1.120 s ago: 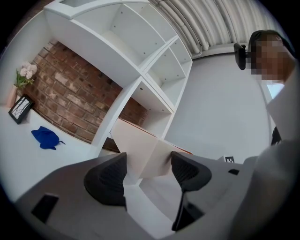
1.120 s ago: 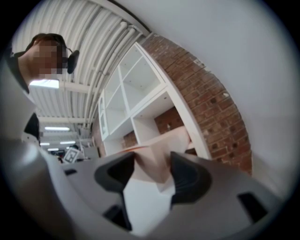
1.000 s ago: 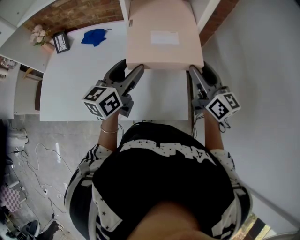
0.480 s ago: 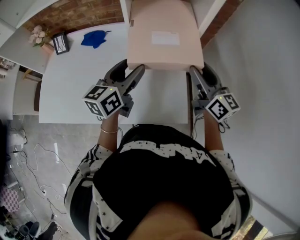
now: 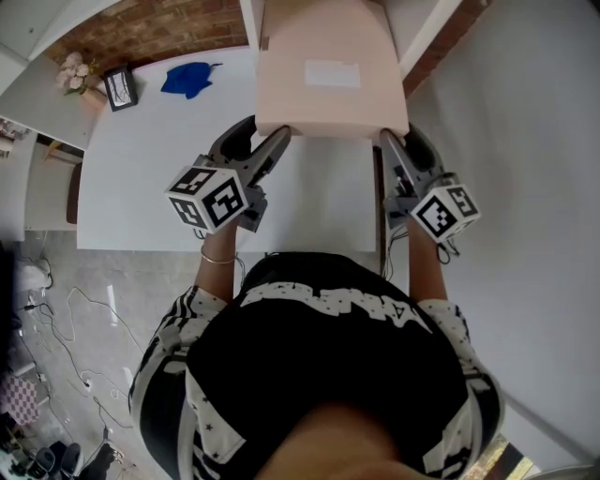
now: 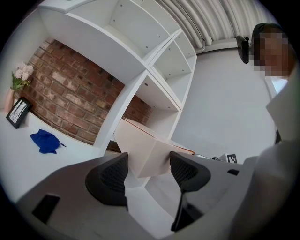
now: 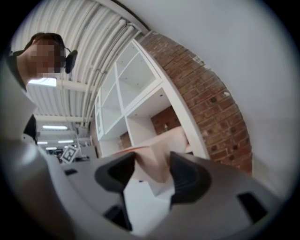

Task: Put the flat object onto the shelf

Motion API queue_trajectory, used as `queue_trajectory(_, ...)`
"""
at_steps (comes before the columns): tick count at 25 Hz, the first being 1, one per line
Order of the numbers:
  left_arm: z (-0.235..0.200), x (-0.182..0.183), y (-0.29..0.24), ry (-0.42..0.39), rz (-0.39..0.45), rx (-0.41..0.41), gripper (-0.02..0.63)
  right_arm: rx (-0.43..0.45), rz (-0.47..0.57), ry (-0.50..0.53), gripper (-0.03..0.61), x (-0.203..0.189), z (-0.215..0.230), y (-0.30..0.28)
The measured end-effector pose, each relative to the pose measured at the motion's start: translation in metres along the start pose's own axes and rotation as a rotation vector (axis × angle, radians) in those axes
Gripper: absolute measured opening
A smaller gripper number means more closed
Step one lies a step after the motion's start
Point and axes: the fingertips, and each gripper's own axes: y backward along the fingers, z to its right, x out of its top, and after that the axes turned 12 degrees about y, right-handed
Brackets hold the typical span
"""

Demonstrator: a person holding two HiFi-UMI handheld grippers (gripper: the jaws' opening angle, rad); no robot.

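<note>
The flat object is a pale pink box (image 5: 330,84) with a white label on top, held level over the white table. Its far end lies between the uprights of the white shelf (image 5: 249,19). My left gripper (image 5: 267,142) is shut on the box's near left corner. My right gripper (image 5: 394,145) is shut on the near right corner. In the left gripper view the box (image 6: 140,152) runs toward a low shelf bay, its corner between the left gripper's (image 6: 147,171) dark pads. In the right gripper view the box corner (image 7: 157,161) sits pinched in the right gripper (image 7: 152,171).
A white table (image 5: 150,159) stretches left, with a blue cloth (image 5: 187,75), a small picture frame (image 5: 122,84) and flowers (image 5: 77,67) near the brick wall. The shelf unit (image 6: 145,79) has several open white bays. A grey wall (image 5: 525,141) stands at the right.
</note>
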Motion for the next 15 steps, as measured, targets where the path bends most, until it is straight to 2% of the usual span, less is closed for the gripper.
queue_trajectory(15, -0.014, 0.012, -0.017, 0.000, -0.014, 0.016, 0.301, -0.012, -0.006, -0.001, 0.252, 0.001, 0.013, -0.022)
